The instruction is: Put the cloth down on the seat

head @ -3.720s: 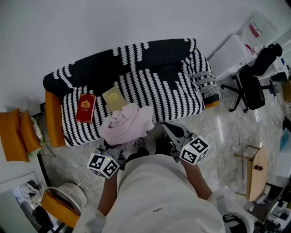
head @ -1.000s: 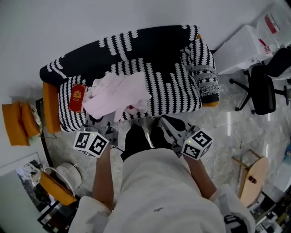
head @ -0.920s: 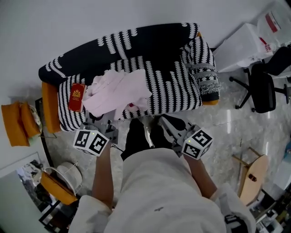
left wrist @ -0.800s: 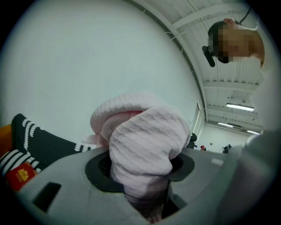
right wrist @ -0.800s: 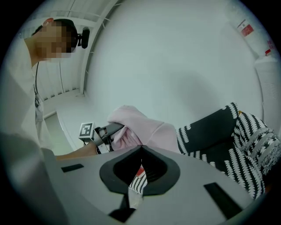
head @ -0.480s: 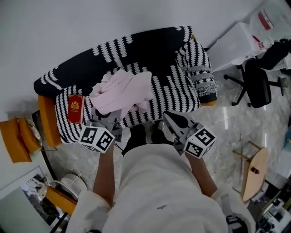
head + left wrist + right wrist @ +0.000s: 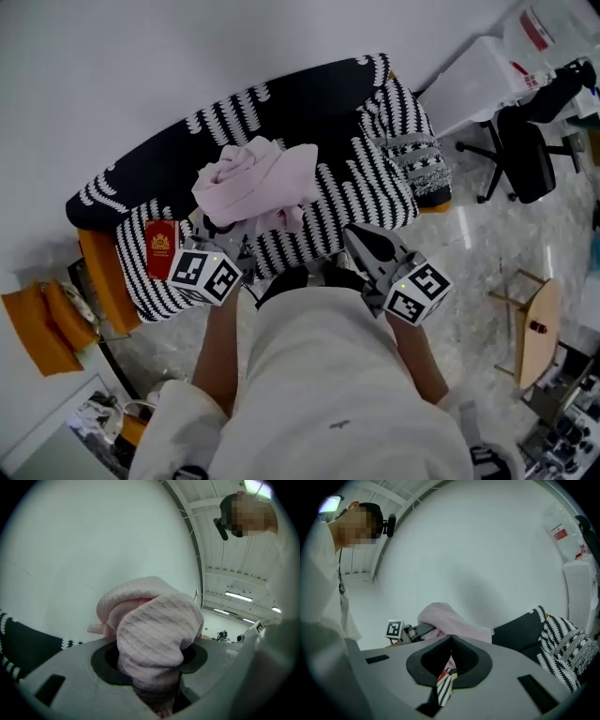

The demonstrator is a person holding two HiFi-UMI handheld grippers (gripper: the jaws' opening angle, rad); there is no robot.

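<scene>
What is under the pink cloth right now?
The left claw grips the cloth from below, over the striped sofa seat. Whatever lies on the seat directly beneath it is covered.

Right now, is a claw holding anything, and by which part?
The left gripper pinches the pink cloth by a bunched fold; the rest bulges past its jaws. The right gripper, jaws shut, holds nothing.

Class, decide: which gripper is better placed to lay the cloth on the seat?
The left gripper: it grips the cloth over the seat; the right gripper is shut and empty.
</scene>
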